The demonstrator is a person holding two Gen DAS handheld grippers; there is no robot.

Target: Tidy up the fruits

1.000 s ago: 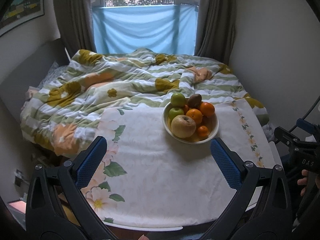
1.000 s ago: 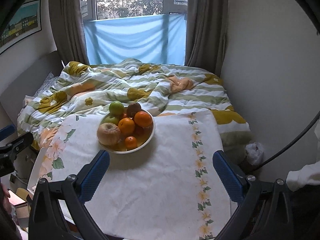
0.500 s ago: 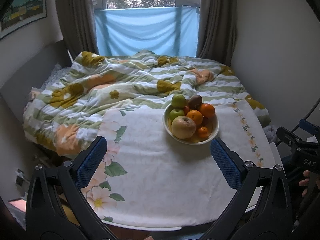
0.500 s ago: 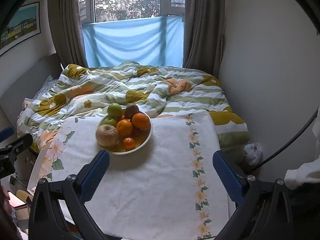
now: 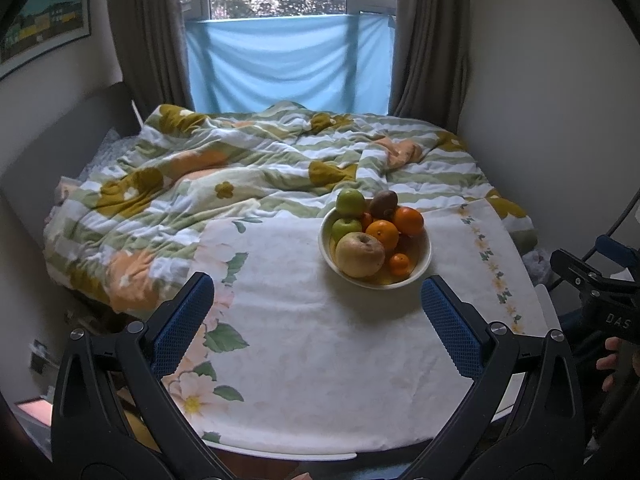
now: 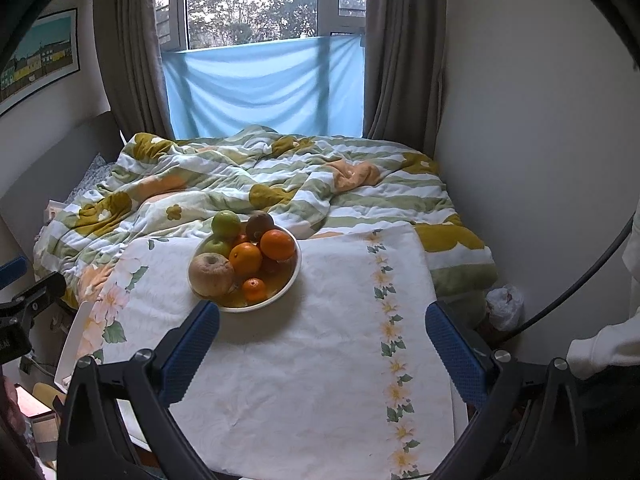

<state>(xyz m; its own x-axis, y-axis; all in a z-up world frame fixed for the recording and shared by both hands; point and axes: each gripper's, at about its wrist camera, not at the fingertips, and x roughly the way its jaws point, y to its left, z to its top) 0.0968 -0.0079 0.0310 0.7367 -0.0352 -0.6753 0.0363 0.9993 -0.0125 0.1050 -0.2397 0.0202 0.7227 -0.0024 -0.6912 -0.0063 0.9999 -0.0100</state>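
Observation:
A white bowl [image 5: 420,268] [image 6: 294,276] heaped with fruit stands on a table covered by a floral cloth. In it are a large pale apple [image 5: 360,254] [image 6: 211,274], two green apples [image 5: 350,202] [image 6: 226,224], a kiwi [image 5: 383,204] [image 6: 259,226], two oranges [image 5: 408,221] [image 6: 277,245] and a small tangerine [image 5: 399,263] [image 6: 254,290]. My left gripper [image 5: 318,320] is open and empty, near and left of the bowl. My right gripper [image 6: 322,344] is open and empty, near and right of the bowl.
The cloth-covered table [image 5: 320,360] [image 6: 320,380] has its near edge just below the grippers. A bed with a rumpled flowered quilt [image 5: 240,168] [image 6: 280,176] lies behind it. A wall [image 6: 540,160] is on the right. The other gripper shows at right [image 5: 592,288].
Both cameras have pulled back and tilted up a little, so the bowl sits slightly lower and nearer the fingers. The fruit has not moved. Both grippers stay open.

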